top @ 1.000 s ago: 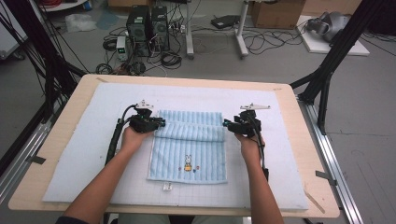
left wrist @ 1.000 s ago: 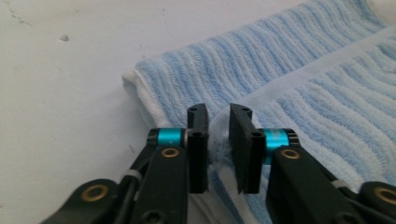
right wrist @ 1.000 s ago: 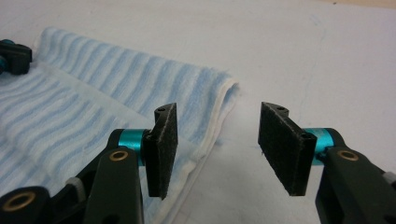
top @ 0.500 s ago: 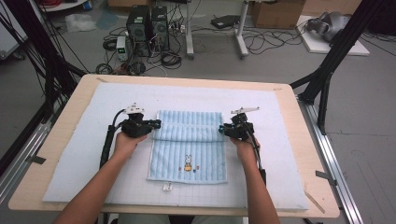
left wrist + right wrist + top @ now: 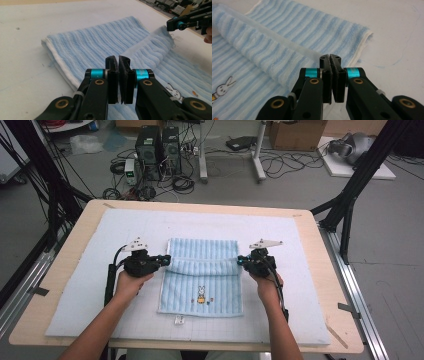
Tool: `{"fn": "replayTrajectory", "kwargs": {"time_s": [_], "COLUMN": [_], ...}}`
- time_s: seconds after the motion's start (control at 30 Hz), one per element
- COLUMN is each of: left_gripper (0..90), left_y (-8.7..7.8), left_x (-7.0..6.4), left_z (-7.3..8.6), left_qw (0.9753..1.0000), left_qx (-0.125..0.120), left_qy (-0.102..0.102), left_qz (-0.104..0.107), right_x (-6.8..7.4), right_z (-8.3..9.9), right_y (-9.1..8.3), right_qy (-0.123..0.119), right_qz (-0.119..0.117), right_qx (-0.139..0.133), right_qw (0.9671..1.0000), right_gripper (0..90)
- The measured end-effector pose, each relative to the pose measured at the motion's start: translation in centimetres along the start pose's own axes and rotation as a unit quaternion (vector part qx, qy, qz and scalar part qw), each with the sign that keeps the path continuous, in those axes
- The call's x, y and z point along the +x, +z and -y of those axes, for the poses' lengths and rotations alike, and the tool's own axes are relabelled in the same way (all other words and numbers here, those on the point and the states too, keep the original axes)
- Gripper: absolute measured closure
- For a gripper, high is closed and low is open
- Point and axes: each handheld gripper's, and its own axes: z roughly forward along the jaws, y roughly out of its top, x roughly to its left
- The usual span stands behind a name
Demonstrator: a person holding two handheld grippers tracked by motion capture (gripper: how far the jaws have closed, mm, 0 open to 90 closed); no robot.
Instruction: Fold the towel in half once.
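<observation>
On the pale mat (image 5: pixel 80 290), the blue striped towel (image 5: pixel 202 292) lies between the left gripper (image 5: pixel 164 260) and right gripper (image 5: pixel 241 262), each pinched shut on an end of its raised fold, which I judge is best drawn evenly, both hands level.

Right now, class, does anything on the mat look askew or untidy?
Yes: the blue striped towel has a raised, rumpled fold across its middle between the left gripper and right gripper, so it isn't lying flat.
</observation>
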Motion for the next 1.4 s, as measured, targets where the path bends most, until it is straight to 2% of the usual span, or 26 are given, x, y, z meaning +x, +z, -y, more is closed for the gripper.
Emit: {"fn": "replayTrajectory", "kwargs": {"time_s": [0.13, 0.47, 0.67, 0.9, 1.1, 1.17, 1.23, 1.33, 1.4], "left_gripper": [85.8, 85.7, 85.7, 85.7, 85.6, 85.5, 84.8, 83.1, 83.0], "left_y": [-0.9, -3.2, -4.3, -5.5, -6.3, -6.4, -6.5, -6.5, -6.6], "left_x": [-0.7, -2.8, -4.4, -5.5, -5.6, -5.4, -5.3, -5.1, -5.0], "left_z": [0.6, 3.0, 3.9, 4.7, 5.4, 5.6, 6.0, 6.1, 6.0], "left_qw": [0.9999, 0.9998, 0.9996, 0.9995, 0.9996, 0.9994, 0.9986, 0.9985, 0.9985], "left_qx": [0.003, -0.006, -0.007, -0.005, -0.002, 0.002, 0.006, 0.009, 0.003], "left_qy": [0.009, 0.009, 0.022, 0.024, 0.02, 0.014, 0.004, 0.001, -0.001], "left_qz": [0.004, 0.016, 0.017, 0.022, 0.022, 0.031, 0.053, 0.053, 0.055], "right_x": [0.6, 2.8, 3.6, 4.8, 5.6, 5.9, 6.0, 5.8, 5.8], "right_z": [1.1, 3.8, 5.3, 6.6, 7.3, 7.6, 7.9, 8.1, 8.0], "right_y": [-1.2, -4.2, -6.0, -7.9, -8.7, -8.8, -8.8, -8.7, -8.4], "right_qy": [0.007, 0.002, 0.008, -0.001, -0.01, -0.013, -0.022, -0.019, -0.01], "right_qz": [-0.01, -0.031, -0.031, -0.035, -0.04, -0.04, -0.035, -0.03, -0.043], "right_qx": [-0.018, -0.053, -0.059, -0.064, -0.058, -0.053, -0.043, -0.038, -0.037], "right_qw": [0.9998, 0.9981, 0.9977, 0.9974, 0.9975, 0.9977, 0.9982, 0.9987, 0.9983], "right_gripper": [88.7, 89.0, 89.0, 89.1, 90.0, 90.0, 90.0, 89.3, 80.2]}}
